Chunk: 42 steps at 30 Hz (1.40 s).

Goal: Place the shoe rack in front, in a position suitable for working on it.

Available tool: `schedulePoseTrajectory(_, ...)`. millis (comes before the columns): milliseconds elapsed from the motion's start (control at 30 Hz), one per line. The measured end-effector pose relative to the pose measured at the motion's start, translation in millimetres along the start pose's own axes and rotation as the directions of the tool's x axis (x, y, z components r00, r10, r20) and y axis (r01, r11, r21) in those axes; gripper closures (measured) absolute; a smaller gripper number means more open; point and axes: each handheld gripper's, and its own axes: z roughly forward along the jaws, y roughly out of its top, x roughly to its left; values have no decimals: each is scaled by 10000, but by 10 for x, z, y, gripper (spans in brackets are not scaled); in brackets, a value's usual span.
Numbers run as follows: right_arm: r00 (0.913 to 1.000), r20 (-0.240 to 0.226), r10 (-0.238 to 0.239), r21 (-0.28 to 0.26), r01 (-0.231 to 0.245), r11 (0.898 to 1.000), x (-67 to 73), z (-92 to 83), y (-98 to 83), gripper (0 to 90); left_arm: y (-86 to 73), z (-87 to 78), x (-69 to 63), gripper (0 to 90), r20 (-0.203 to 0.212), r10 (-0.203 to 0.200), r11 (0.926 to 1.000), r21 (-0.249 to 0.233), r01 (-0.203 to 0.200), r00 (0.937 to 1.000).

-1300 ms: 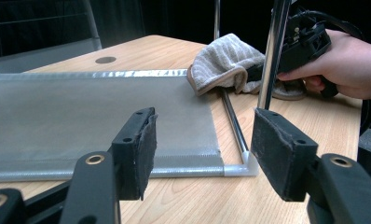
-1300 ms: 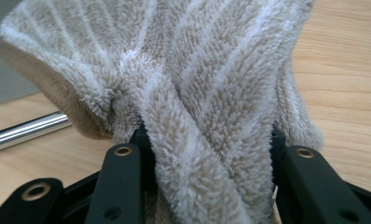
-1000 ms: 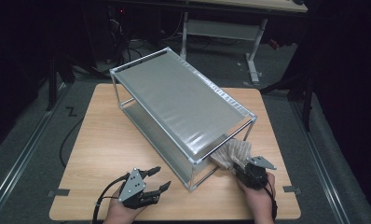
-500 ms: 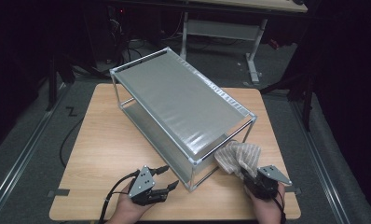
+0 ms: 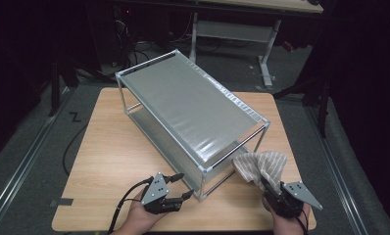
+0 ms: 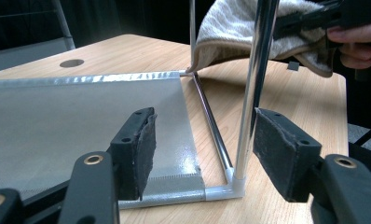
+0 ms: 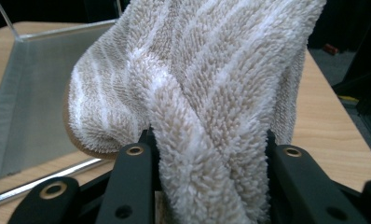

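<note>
- In the right gripper view my towel (image 7: 207,93) blocks nearly everything ahead; behind it I make out just a strip of the rack's lower shelf (image 7: 30,93) and some wood.
- In the high view my right claw (image 5: 270,190) is half buried under the cloth, so its tips are hard to see there; my forearms are cut off by the bottom edge.
- The room beyond the worktop (image 5: 109,142) is dark, and I cannot make out much besides a grey stand.
- My right claw is clamped on the towel: a thick fold stands squeezed between the two black jaws, which have just been closing a little on it.
- My left claw (image 5: 179,185) gapes wide with nothing in it; its pads (image 6: 146,140) sit on either side of the rack's near corner post (image 6: 253,84) without touching it.
- A second ago the towel lay tucked against the rack's (image 5: 193,107) near right corner, low by the lower shelf; now it is lifted clear, bunched up beside that corner, above the worktop.
- My left claw has edged closer to the rack's near corner.
- The towel is looped terry, beige with white stripes, soft and crumpled.
- The rack is a box of thin shiny metal tubes with two taut grey fabric shelves; the worktop is pale wood grain.
</note>
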Motion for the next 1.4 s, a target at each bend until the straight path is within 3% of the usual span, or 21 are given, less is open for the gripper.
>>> schedulePoseTrajectory(267, 10000, 60, -14, -761, 19, 9971, 60, -134, 100, 629, 6, -13, -10, 390, 7, -45, 10000, -56, 45, 10000)
schedulePoseTrajectory(600, 9999, 44, -150, -1879, 155, 9821, 132, -314, 285, 629, 13, -17, -39, 388, 16, -47, 9999, -121, 47, 10000)
schedulePoseTrajectory(933, 9990, -183, -404, -3122, 327, 9495, 280, -497, 577, 628, -8, -99, -21, 388, -41, -109, 9999, -113, 109, 9999)
schedulePoseTrajectory(1033, 9982, -385, -466, -3373, 309, 9409, 329, -497, 664, 627, -18, -128, -7, 388, -115, -212, 9997, -111, 211, 9997)
schedulePoseTrajectory(1400, 9857, -1425, -894, -3572, 330, 9334, 602, -272, 952, 620, -67, -184, -36, 378, -300, -151, 9996, -231, 144, 9994)
